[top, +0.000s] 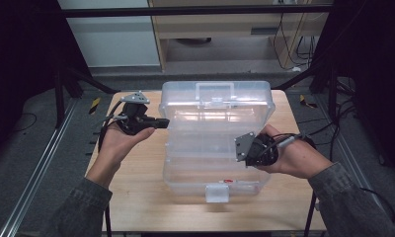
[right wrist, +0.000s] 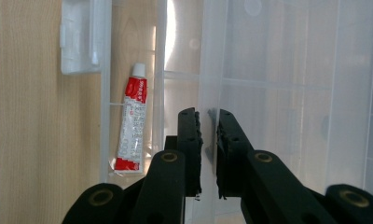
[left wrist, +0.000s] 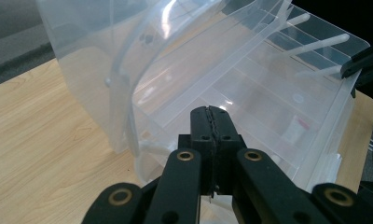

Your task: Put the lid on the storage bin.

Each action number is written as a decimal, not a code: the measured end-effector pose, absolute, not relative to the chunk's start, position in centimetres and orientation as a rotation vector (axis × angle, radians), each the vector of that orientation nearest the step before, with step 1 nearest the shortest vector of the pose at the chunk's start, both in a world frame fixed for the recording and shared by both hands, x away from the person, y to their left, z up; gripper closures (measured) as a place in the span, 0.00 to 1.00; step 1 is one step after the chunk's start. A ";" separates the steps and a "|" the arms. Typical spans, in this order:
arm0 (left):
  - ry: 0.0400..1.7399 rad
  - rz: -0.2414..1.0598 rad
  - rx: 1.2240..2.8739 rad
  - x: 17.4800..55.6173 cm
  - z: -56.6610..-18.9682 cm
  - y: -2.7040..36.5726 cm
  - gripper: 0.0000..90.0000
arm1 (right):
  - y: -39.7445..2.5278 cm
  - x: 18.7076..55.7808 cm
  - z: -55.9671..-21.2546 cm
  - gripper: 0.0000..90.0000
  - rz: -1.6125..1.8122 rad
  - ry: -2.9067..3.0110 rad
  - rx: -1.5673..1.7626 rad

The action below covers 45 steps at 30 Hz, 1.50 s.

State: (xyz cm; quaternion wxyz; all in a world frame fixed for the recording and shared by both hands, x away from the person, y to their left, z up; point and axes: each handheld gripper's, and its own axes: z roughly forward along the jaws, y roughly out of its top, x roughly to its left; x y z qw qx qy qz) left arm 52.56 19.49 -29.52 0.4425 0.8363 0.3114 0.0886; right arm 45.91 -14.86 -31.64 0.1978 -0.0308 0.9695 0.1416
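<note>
Clear box (top: 216, 143) sits mid-table (top: 136, 197), lid (top: 216, 101) tipped open toward 12 o'clock, white latch (top: 217, 193) on its 6 o'clock edge. Inside the box near the latch side lies a red-and-white tube (right wrist: 131, 126), flat on the bottom, cap toward the latch in the right gripper view. An inner clear tray (right wrist: 212, 70) sits raised in the box.

Right gripper (right wrist: 208, 135) is at the box's 3 o'clock side in the high view, held in the right hand (top: 296, 158), jaws pointing toward 9 o'clock. In its own view the jaws stand a narrow gap apart with a thin clear tray wall running between them; pads look close to or on the wall, real clamping cannot be told.

Left gripper (left wrist: 211, 126) is at the box's 10 o'clock corner, just beside the lid hinge area, in the left hand (top: 119, 143), jaws pointing toward 3 o'clock. In its own view the jaws are pressed together, pad to pad, nothing visibly between them; clear plastic of the box lies just beyond the tips. Touching or not, can't tell.

Both sleeves (top: 82, 207) are grey. Table is light wood, black frame (top: 195, 10) around, grey floor (top: 32, 148) beyond.
</note>
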 end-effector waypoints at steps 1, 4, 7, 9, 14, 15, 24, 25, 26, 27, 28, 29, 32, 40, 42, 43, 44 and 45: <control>0.780 0.218 2.070 52.5 -29.6 19.6 0.99 | -14.8 45.8 -31.7 0.91 0.387 2.710 -0.088; 0.786 0.221 2.069 52.5 -29.9 20.0 0.99 | -14.7 45.7 -31.8 0.92 0.388 2.712 -0.090; 0.797 0.199 2.054 52.6 -30.4 20.3 0.99 | -14.8 45.6 -31.9 0.92 0.388 2.715 -0.093; 0.802 0.188 2.047 52.6 -30.5 20.3 0.99 | -14.8 45.6 -31.9 0.92 0.386 2.716 -0.092; 0.800 0.179 2.034 52.3 -30.7 20.5 0.99 | -14.9 45.4 -32.2 0.92 0.394 2.723 -0.096; 0.795 0.178 2.041 52.2 -30.6 20.5 0.99 | -14.9 45.3 -32.2 0.92 0.395 2.722 -0.096; 0.793 0.175 2.032 51.1 -30.8 21.0 0.99 | -15.2 44.8 -32.4 0.76 0.455 2.718 -0.063; 0.795 0.172 2.030 51.0 -30.9 21.1 0.99 | -15.2 44.7 -32.4 0.70 0.466 2.715 -0.050; 0.793 0.159 2.026 50.9 -31.1 21.2 0.99 | -15.4 44.5 -32.4 0.63 0.491 2.702 -0.040; 0.792 0.145 2.018 50.7 -31.2 21.2 0.99 | -15.6 44.3 -32.4 0.57 0.512 2.693 -0.010; 0.790 0.143 2.016 50.6 -31.3 21.2 0.99 | -15.8 44.2 -32.5 0.52 0.533 2.679 0.020; 0.785 0.149 2.021 50.4 -31.4 21.1 0.99 | -16.0 44.1 -32.5 0.48 0.549 2.665 0.045; 0.779 0.146 2.023 50.0 -31.6 20.9 0.99 | -16.9 43.6 -32.9 0.41 0.593 2.644 0.162; 0.774 0.139 2.006 48.9 -32.7 21.0 1.00 | -19.7 41.7 -33.6 0.30 0.663 2.579 0.327; 0.751 0.150 2.013 48.8 -32.8 21.0 1.00 | -20.7 41.4 -33.7 0.27 0.703 2.552 0.386; 0.754 0.155 2.012 48.7 -32.9 21.0 1.00 | -21.2 41.2 -33.7 0.26 0.718 2.537 0.417; 0.750 0.150 2.007 48.6 -32.9 20.9 1.00 | -21.7 41.1 -33.8 0.24 0.729 2.524 0.438; 0.750 0.150 2.007 48.6 -32.9 20.9 1.00 | -21.7 41.1 -33.8 0.24 0.729 2.524 0.438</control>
